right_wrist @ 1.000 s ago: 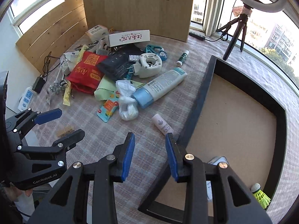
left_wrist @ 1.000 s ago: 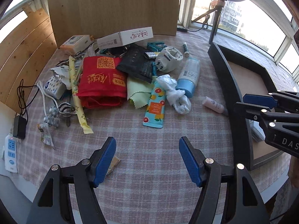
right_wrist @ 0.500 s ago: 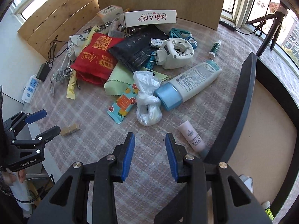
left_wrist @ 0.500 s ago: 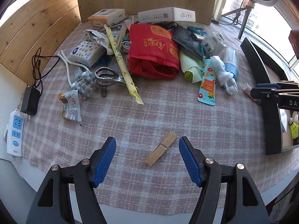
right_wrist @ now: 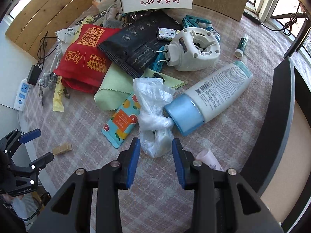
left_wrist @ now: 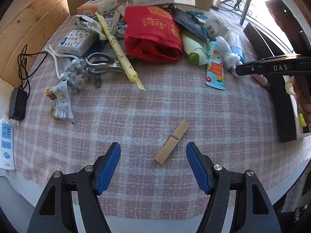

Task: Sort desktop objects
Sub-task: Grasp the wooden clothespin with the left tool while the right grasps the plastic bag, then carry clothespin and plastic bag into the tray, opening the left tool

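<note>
— Wooden clothespin (left_wrist: 171,142): position?
— Flat on the checked cloth (left_wrist: 136,116) of the worktop, lying diagonally, alone near the front edge. Sits between the blue pads of the left hand-held gripper (left_wrist: 153,164), nearer the right pad, touching neither.
— Left hand-held gripper, state?
— Jaws spread wide, nothing gripped, pointed steeply down at the cloth.
— Clear plastic bag (right_wrist: 153,116)?
— Crumpled and knotted, just ahead of the right hand-held gripper (right_wrist: 156,160). Lower end reaches into the gap between the pads; contact not discernible.
— Right hand-held gripper, state?
— Jaws partly apart, not clamped on anything visible.
— Neighbouring items?
— White bottle with blue cap (right_wrist: 208,99) on its side, cap against the bag. Fruit-print tube (right_wrist: 122,121) on the bag's other side. Small pink tube (right_wrist: 209,159) beside the right pad, close to the black tray wall (right_wrist: 272,126).
— Farther back?
— Red fabric bag (right_wrist: 85,56), green cloth (right_wrist: 112,93) partly under it, black sachets (right_wrist: 134,46), white plug-in device (right_wrist: 194,50), long white box (right_wrist: 155,1) against the wooden board.
— Worktop's left edge?
— Metal clip (left_wrist: 99,64), yellow stick packet (left_wrist: 120,52), tissue pack (left_wrist: 76,42), power strip (left_wrist: 6,136) off the cloth.
</note>
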The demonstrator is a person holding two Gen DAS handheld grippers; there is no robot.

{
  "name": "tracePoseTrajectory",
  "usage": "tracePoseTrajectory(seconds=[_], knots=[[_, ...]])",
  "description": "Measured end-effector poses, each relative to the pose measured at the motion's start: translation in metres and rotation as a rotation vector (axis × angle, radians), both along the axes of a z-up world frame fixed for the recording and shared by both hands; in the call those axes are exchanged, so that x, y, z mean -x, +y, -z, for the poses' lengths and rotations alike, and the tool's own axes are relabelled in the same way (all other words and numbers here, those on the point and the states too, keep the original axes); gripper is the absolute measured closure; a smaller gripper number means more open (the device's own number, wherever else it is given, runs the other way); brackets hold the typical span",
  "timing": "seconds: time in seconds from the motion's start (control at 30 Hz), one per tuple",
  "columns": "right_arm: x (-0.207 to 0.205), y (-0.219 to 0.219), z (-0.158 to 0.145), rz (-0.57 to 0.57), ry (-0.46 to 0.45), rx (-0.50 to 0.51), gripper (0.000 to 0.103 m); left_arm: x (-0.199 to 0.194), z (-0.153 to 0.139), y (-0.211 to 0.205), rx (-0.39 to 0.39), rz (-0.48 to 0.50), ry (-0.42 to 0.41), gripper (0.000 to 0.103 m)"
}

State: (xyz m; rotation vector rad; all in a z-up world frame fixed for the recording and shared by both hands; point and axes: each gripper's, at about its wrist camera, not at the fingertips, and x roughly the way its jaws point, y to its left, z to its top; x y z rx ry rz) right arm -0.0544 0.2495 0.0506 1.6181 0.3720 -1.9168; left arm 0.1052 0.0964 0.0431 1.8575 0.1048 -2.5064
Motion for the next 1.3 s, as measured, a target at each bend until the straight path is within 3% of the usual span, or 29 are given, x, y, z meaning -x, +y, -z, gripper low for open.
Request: tracePoseTrajectory(seconds=[0.2, 0.4, 0.47, 0.6, 0.87, 1.3], knots=[[0.003, -0.007, 0.001, -0.003, 0.001, -0.007, 0.069, 0.007, 0.014, 0.019, -0.006, 0.032, -0.041, 0.051], [0.002, -0.006, -0.003, -0.005, 0.004, -0.003, 0.068, 0.052, 0.022, 0.032, -0.004, 0.042, -0.049, 0.061], [0.003, -0.008, 0.003, 0.003, -0.020, -0.002, 0.067, 0.072, 0.022, 0.049, -0.012, 0.025, -0.046, 0.071], [0.004, -0.008, 0.005, 0.027, -0.045, 0.041, 0.067, 0.094, 0.019, 0.035, -0.023, 0.000, -0.042, 0.090], [-0.004, 0.007, 0.005, 0.033, -0.063, 0.075, 0.083, 0.105, 0.014, 0.020, -0.067, -0.051, -0.023, 0.091], [-0.022, 0.039, -0.026, 0.072, -0.037, 0.135, 0.086, 0.157, -0.020, 0.038, -0.084, -0.053, 0.035, 0.091]])
